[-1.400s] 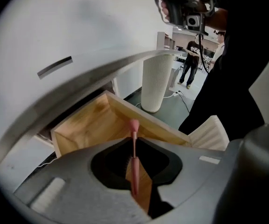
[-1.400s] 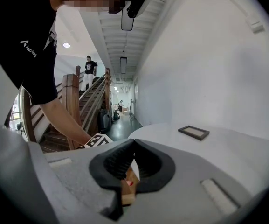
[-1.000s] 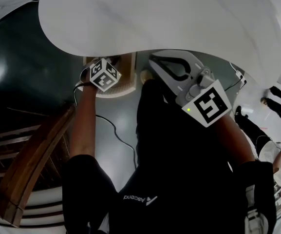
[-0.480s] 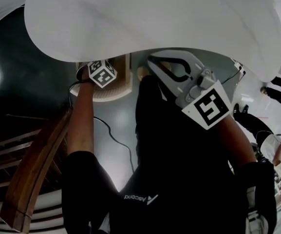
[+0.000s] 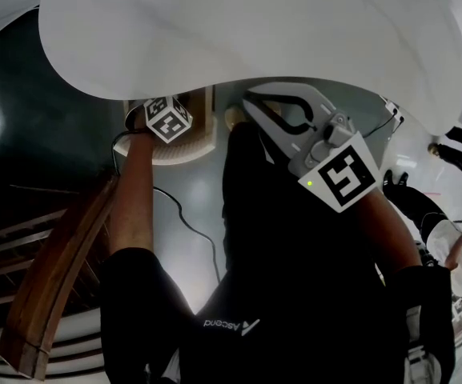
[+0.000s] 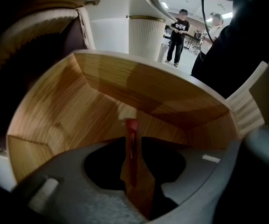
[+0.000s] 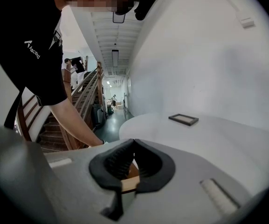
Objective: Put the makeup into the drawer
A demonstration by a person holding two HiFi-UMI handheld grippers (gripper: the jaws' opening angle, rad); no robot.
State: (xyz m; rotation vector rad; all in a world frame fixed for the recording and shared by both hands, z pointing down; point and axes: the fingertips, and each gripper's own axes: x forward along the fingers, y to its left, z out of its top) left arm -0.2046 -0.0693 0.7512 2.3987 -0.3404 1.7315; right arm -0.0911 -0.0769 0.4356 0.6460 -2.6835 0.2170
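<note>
Releasing gripper: the left gripper pointed steeply down into the wooden drawer. Its jaws stood parted and had just been opening, and the pads appeared clear of the slim red makeup tube between them.
Makeup: the tube sat inside the drawer, away from its walls and in line with the gap between the jaws. Whether it lay flat or leaned could not be told.
Right gripper: the right gripper waited beside the white tabletop, jaws closed tip to tip on nothing.
Step in hand: judged to be the release, with the placing all but done.
Doing it well: the jaws probably needed to widen until both pads were free. A withdrawal straight back along the gripper's own line would then keep either pad from dragging or tipping the tube.
Watch for: the drawer walls and the tabletop edge close above, and a tube that clung to one pad.
</note>
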